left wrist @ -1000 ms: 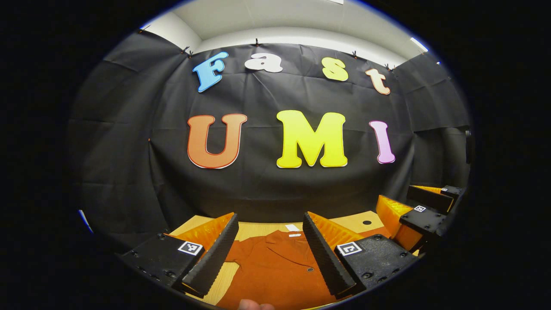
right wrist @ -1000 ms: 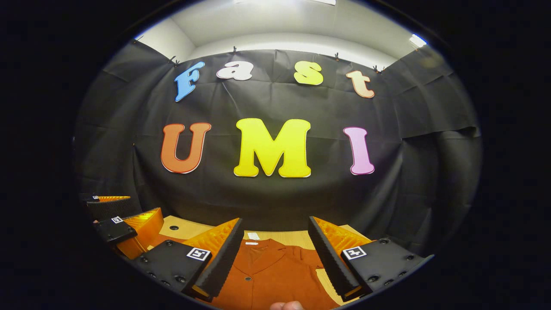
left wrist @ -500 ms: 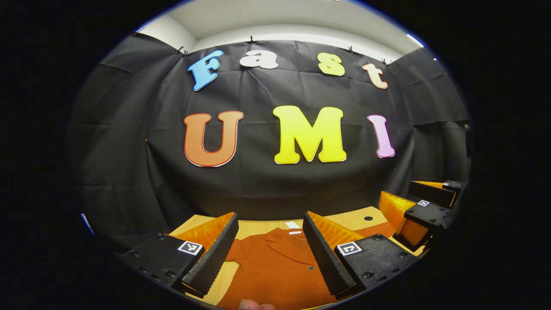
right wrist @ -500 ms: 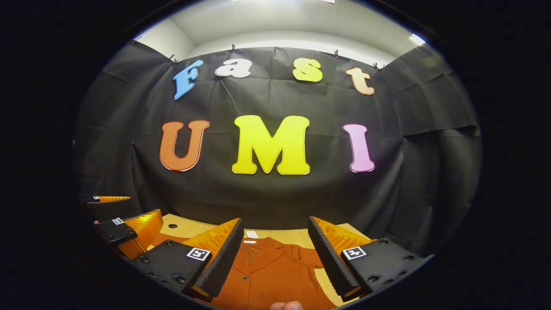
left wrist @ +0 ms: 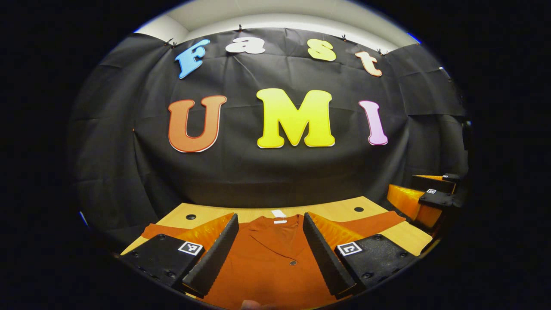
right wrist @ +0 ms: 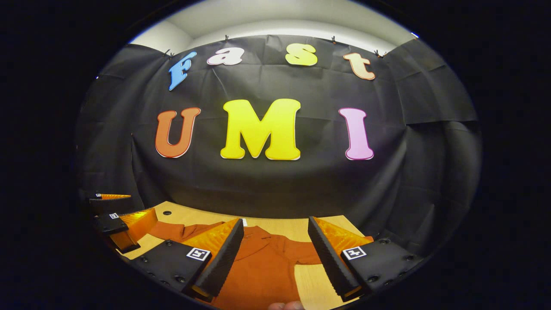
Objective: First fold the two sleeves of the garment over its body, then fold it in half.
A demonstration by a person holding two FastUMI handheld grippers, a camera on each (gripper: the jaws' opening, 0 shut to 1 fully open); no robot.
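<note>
rust-orange garment [left wrist: 267, 258] lies flat on the wooden bench [left wrist: 335, 211], collar far, both sleeves spread left and right, so neither sleeve fold nor halving shows. left gripper [left wrist: 269, 249] and right gripper [right wrist: 275, 254] hang wide apart, holding nothing. the near hem is cut off.

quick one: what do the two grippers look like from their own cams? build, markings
Both match. The left gripper and the right gripper each carry two wedge-shaped fingers with ribbed inner faces. Each finger is mounted on a black block with screw heads and a small square black-and-white tag. No cables or sleeves are visible.
</note>
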